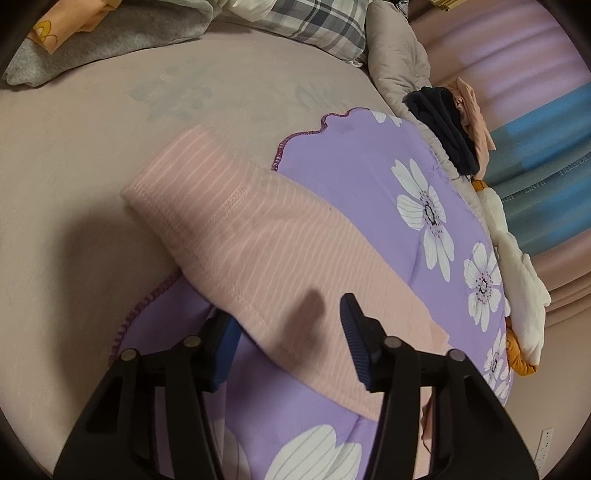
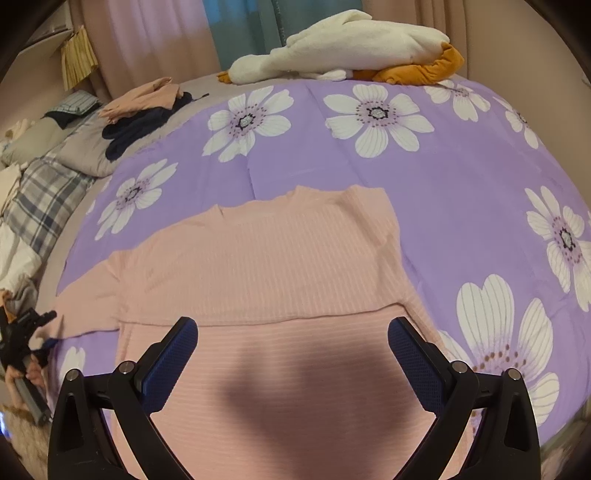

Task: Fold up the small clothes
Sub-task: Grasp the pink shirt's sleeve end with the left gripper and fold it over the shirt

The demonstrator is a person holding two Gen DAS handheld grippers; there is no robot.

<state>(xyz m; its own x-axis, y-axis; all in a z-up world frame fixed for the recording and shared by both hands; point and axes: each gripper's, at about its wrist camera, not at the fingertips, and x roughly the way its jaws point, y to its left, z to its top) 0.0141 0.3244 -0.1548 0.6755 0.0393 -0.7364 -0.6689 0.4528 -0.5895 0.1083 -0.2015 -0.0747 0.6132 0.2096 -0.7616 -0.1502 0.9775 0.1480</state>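
Note:
A pink ribbed top (image 2: 258,258) lies flat on a purple flowered blanket (image 2: 461,177), its bottom hem folded up across the body. One sleeve (image 1: 229,221) stretches out left past the blanket's edge. My left gripper (image 1: 284,325) is open, its jaws astride the sleeve's lower edge. It also shows at the far left of the right wrist view (image 2: 33,325). My right gripper (image 2: 291,350) is open and empty, just above the folded lower part of the top.
A white and orange plush toy (image 2: 351,48) lies at the blanket's far edge. Dark and peach clothes (image 2: 147,114) are piled at the back left. A plaid pillow (image 1: 314,26) and grey blanket (image 1: 110,40) lie on the bed beyond.

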